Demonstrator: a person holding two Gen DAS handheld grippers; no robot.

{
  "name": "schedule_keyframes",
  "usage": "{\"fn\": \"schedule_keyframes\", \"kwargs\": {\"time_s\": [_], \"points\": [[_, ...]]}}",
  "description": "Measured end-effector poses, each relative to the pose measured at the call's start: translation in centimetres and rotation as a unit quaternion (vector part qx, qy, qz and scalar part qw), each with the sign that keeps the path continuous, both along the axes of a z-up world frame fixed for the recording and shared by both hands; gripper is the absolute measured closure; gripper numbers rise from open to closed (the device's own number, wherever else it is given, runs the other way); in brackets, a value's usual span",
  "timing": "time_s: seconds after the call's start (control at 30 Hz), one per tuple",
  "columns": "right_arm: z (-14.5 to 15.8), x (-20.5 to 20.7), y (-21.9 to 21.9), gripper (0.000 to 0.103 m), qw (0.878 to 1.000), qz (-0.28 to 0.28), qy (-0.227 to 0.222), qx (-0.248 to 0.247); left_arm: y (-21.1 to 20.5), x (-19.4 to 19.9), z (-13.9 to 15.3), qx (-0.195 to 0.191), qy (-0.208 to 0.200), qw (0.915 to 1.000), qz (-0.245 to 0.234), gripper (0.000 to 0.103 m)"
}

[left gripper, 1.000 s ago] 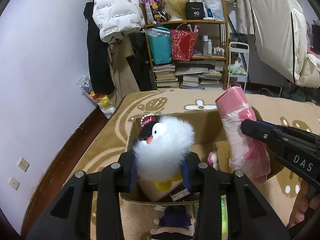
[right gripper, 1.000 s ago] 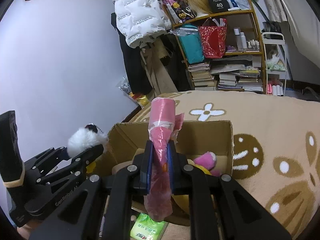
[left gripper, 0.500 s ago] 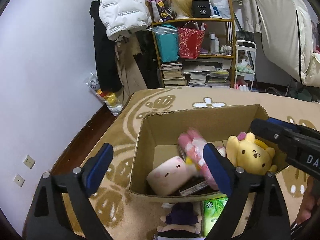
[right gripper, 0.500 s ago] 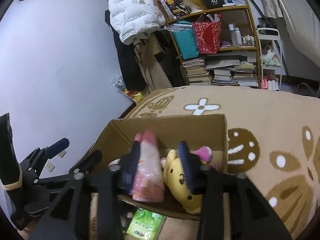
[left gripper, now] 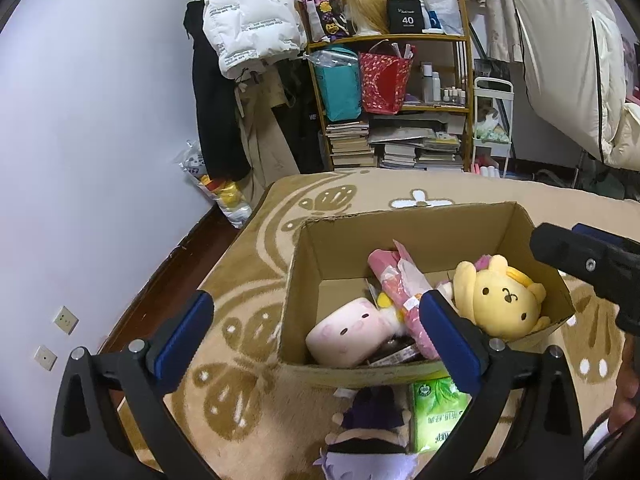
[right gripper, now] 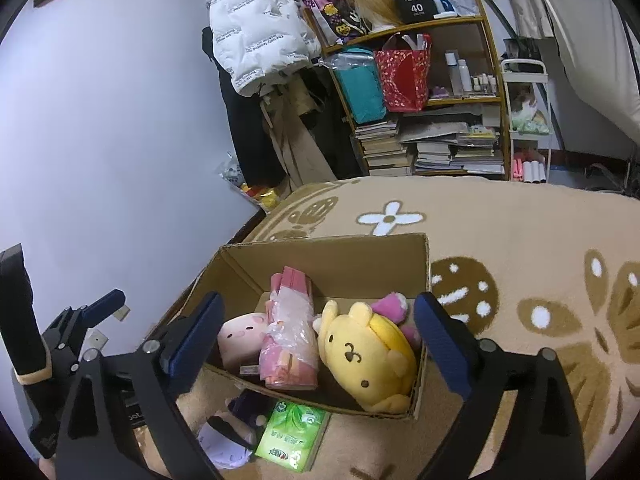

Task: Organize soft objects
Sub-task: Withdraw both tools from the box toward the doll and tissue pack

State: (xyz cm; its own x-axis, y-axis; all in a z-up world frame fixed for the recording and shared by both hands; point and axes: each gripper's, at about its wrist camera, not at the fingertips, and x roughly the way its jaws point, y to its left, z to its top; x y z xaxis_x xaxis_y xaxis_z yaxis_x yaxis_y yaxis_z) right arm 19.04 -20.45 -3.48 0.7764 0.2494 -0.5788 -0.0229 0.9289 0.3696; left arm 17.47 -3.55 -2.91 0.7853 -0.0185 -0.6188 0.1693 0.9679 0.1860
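1. Left wrist view: the left gripper (left gripper: 316,322) hangs over the near left corner of an open cardboard box (left gripper: 404,224) on a patterned beige rug (left gripper: 248,276). Its blue-padded jaws have just been opening and now stand wide apart with nothing between them. Inside the box lie a pink square plush (left gripper: 348,336), a pink plastic-wrapped bundle (left gripper: 400,280) and a yellow dog plush (left gripper: 504,300). The tip of the right gripper (left gripper: 588,264) enters from the right edge, with part of a hand (left gripper: 626,396) below it.

2. Right wrist view: the right gripper (right gripper: 318,340) has likewise just been opening; its jaws gape above the box, clear of the bundle. Only this view shows a small pink plush (right gripper: 394,306) behind the yellow dog, and the left gripper's side profile at far left.

3. Hard to read: a purple-haired doll (left gripper: 372,436) and a green tissue pack (left gripper: 438,412) lie on the rug just in front of the box, both partly cut off by gripper arms. A white fluffy toy cannot be made out in either view.
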Motion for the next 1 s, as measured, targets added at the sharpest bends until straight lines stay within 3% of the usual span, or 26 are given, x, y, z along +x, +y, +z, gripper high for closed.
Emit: {"fn": "schedule_keyframes", "kwargs": {"time_s": [0.73, 1.0], "points": [[2.1, -4.7, 0.8, 0.0, 1.0, 0.0, 0.003, -0.03, 3.4, -5.1, 3.5, -0.05, -0.004, 0.9983, 0.028, 0.001], [2.3, -5.9, 1.2, 0.0, 0.999, 0.001, 0.004, -0.033, 4.0, -7.0, 3.8, -0.04, -0.008, 0.9986, 0.034, 0.001]]}}
